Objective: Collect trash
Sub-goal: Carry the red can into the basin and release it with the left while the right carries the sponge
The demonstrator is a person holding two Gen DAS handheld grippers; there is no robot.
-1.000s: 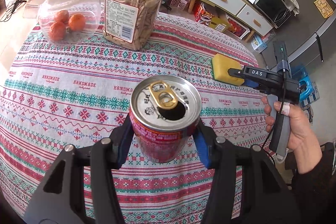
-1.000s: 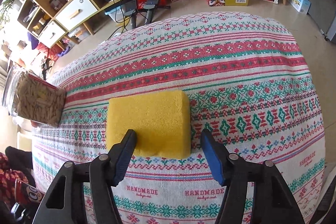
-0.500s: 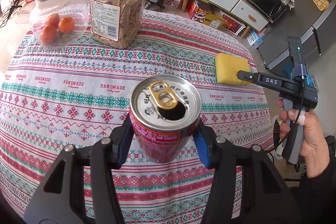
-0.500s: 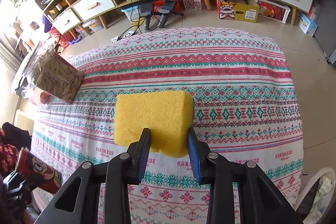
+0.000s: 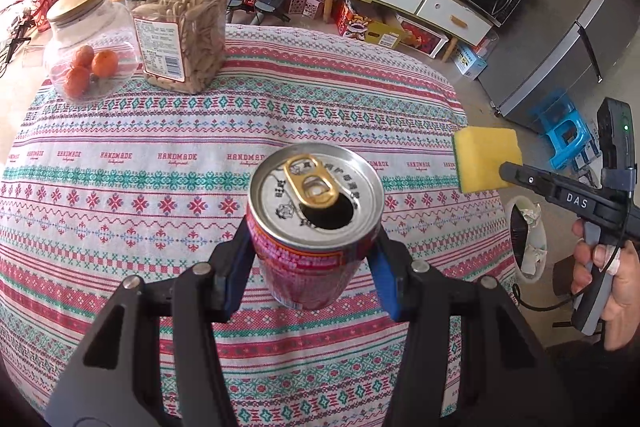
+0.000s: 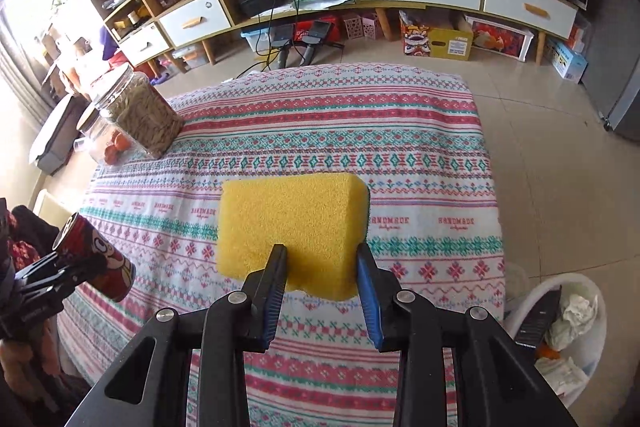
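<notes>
My left gripper [image 5: 310, 269] is shut on a red drink can [image 5: 312, 223] with its tab end open, held upright above the patterned tablecloth [image 5: 160, 163]. That can [image 6: 96, 259] and the left gripper show at the left edge of the right wrist view. My right gripper [image 6: 322, 291] is shut on a yellow sponge [image 6: 292, 223], squeezing its near end, and holds it lifted off the cloth. From the left wrist view the sponge [image 5: 486, 157] hangs past the table's right edge, with a hand [image 5: 612, 291] on the gripper's handle.
A white bin [image 6: 592, 355] with crumpled paper stands on the floor at the table's right; its rim [image 5: 520, 239] shows below the sponge. At the table's far left stand a jar of seeds [image 5: 182, 19] and a round jar with oranges [image 5: 86, 43]. A low cabinet lines the far wall.
The right gripper closed on the sponge, lifted it off the cloth and carried it toward the table's right edge. The left gripper drifted a little with the can still held.
</notes>
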